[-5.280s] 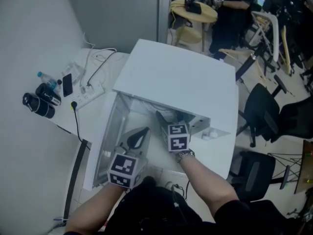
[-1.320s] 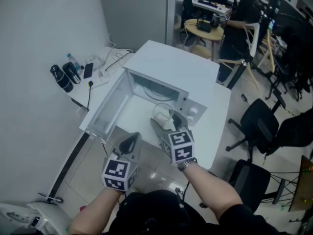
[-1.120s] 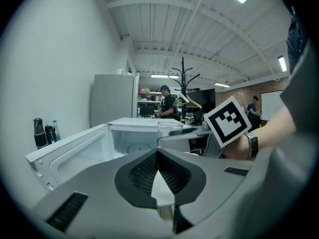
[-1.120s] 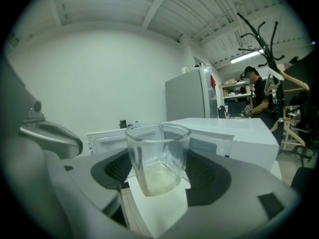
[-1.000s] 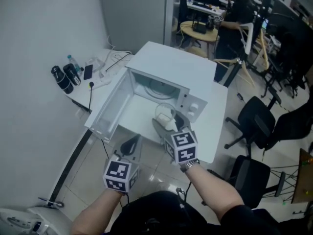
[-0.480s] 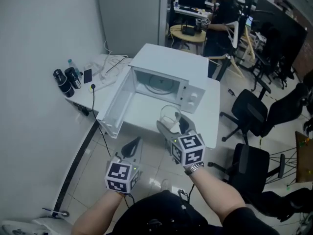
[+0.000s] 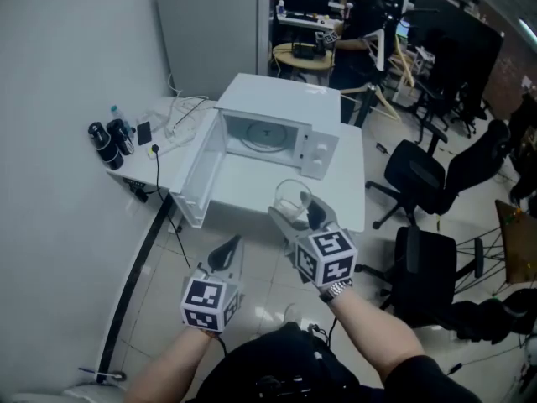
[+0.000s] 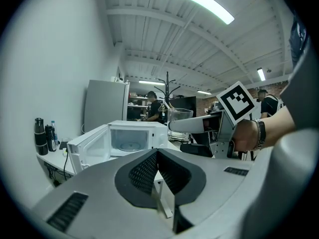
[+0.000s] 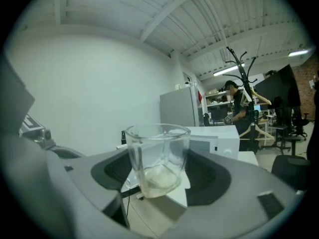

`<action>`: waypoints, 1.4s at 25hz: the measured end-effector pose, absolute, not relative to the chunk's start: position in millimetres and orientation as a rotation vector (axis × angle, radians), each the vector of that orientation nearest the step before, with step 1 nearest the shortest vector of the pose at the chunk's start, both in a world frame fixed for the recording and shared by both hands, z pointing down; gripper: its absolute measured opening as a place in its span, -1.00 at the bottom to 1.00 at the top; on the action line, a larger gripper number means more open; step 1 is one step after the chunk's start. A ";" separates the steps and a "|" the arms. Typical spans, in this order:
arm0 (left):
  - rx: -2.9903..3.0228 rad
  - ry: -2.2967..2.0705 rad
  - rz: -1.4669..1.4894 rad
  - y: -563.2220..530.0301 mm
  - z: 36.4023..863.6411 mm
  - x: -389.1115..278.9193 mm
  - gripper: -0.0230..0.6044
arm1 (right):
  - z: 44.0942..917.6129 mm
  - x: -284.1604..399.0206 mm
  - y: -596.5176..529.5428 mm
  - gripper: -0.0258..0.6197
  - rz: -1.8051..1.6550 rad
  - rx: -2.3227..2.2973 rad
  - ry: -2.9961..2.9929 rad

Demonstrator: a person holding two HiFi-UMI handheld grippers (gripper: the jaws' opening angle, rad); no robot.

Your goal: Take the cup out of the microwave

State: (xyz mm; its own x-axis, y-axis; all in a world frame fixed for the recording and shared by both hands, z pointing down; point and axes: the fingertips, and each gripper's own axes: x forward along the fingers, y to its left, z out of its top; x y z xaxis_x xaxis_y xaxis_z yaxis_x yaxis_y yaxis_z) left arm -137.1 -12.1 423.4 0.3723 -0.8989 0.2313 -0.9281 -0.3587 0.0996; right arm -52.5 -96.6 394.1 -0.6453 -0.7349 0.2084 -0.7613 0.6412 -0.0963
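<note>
- An office room with a white wall on the left; a white table (image 7: 252,193) stands by it, with swivel chairs (image 7: 417,171) on the floor to the right.
- The cup (image 7: 290,193), a clear glass, is upright and outside the microwave (image 7: 284,99), in the air in front of it, over the table's near edge.
- The right gripper (image 7: 294,211) clamps the cup between its two jaws, low on its sides.
- The left gripper (image 7: 226,252) hangs lower and to the left, over the floor, its jaws pressed together with nothing between them.
- The microwave's door (image 7: 198,168) is swung wide open to the left; the round plate (image 7: 267,133) inside is bare.
- Dark bottles (image 7: 109,139) and cables (image 7: 179,112) lie on the table's far left.
</note>
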 end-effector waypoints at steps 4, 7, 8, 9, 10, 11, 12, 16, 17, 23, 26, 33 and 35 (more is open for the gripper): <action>2.433 -1.626 0.185 -2.4 419.1 -132.3 -0.94 | 384.7 -46.1 -79.8 0.20 0.258 1.254 -2.714; 2.436 -1.625 0.177 2.7 415.9 -128.0 -0.94 | 378.8 -40.2 -71.4 0.20 0.263 1.257 -2.722; 2.435 -1.626 0.178 4.2 415.5 -126.7 -0.94 | 377.4 -38.3 -69.0 0.20 0.267 1.257 -2.725; 2.434 -1.628 0.179 5.7 415.3 -125.3 -0.94 | 376.2 -36.5 -66.6 0.20 0.270 1.255 -2.728; 2.431 -1.631 0.179 7.1 415.0 -123.9 -0.94 | 375.1 -34.7 -64.3 0.20 0.272 1.251 -2.732; 2.427 -1.637 0.179 8.0 414.6 -122.3 -0.94 | 374.0 -33.0 -62.2 0.20 0.272 1.245 -2.736; 2.422 -1.643 0.179 8.5 414.2 -120.6 -0.94 | 372.9 -31.2 -60.4 0.20 0.272 1.237 -2.742; 2.401 -1.668 0.180 11.2 414.1 -108.5 -0.94 | 369.5 -21.1 -55.5 0.20 0.272 1.203 -2.764; 2.396 -1.673 0.183 12.6 414.8 -104.4 -0.94 | 369.0 -17.9 -54.3 0.20 0.272 1.193 -2.770; 2.354 -1.731 0.196 18.4 412.8 -82.6 -0.94 | 363.1 0.6 -49.3 0.20 0.265 1.122 -2.809; 2.333 -1.760 0.204 22.0 411.1 -70.4 -0.94 | 359.0 11.3 -47.5 0.20 0.260 1.088 -2.827; 2.277 -1.831 0.215 31.9 410.1 -46.4 -0.94 | 358.3 34.6 -38.4 0.20 0.265 1.002 -2.860; 2.264 -1.846 0.215 34.8 409.9 -43.9 -0.94 | 359.4 38.0 -35.3 0.20 0.267 0.984 -2.862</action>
